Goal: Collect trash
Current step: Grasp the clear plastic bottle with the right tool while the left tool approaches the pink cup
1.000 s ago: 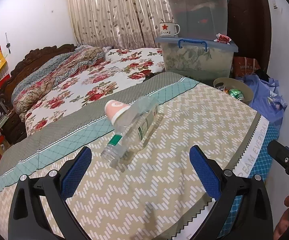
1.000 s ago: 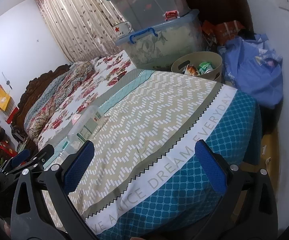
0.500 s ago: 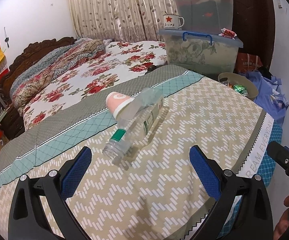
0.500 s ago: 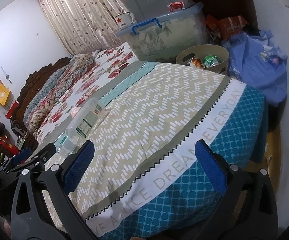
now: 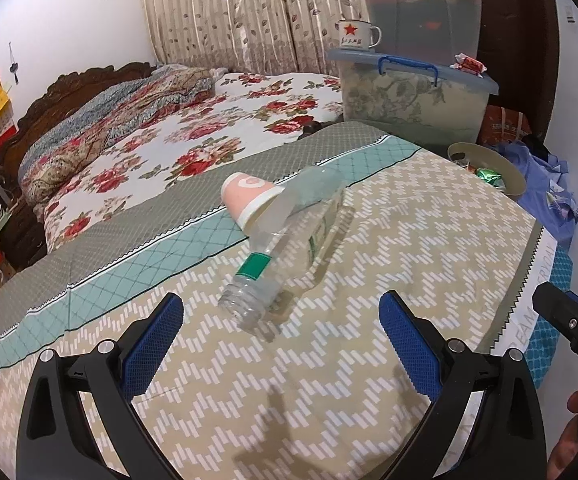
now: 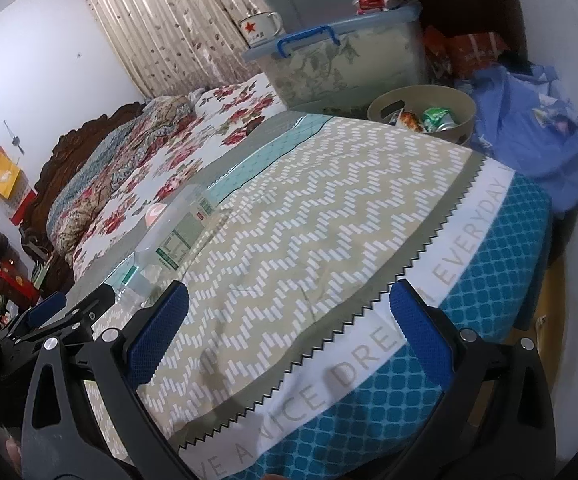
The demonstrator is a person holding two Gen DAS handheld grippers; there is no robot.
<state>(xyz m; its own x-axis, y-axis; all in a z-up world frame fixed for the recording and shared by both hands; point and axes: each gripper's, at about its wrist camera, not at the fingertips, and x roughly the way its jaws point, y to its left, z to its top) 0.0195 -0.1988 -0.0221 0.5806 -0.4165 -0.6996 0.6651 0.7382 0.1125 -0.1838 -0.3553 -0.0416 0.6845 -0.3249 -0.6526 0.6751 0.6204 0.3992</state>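
Fingers (image 5: 157, 344) of the left gripper (image 5: 281, 344), black frames with blue mesh pads, stand wide apart and hold nothing, poised low over the bed's zigzag-patterned beige cover (image 5: 429, 240). Just ahead of them, and roughly centred between them, lies the clear plastic bottle with a green neck band and no cap (image 5: 289, 240), on its side, open mouth toward the gripper. To take it well, I would advance along its axis until the pads flank the body past the neck, then close gently: the thin wall looks crushable and could squirt sideways on soft bedding. A pink-and-white paper cup (image 5: 249, 196) lies tipped touching the bottle's far side, so it may roll when the bottle lifts.

The right gripper (image 6: 289, 336) is likewise spread wide and empty, hanging over the bed's near edge, well apart from the bottle. Beyond the bed's far corner sits the round beige plastic bin (image 6: 421, 100), already holding wrappers, the likely drop point.
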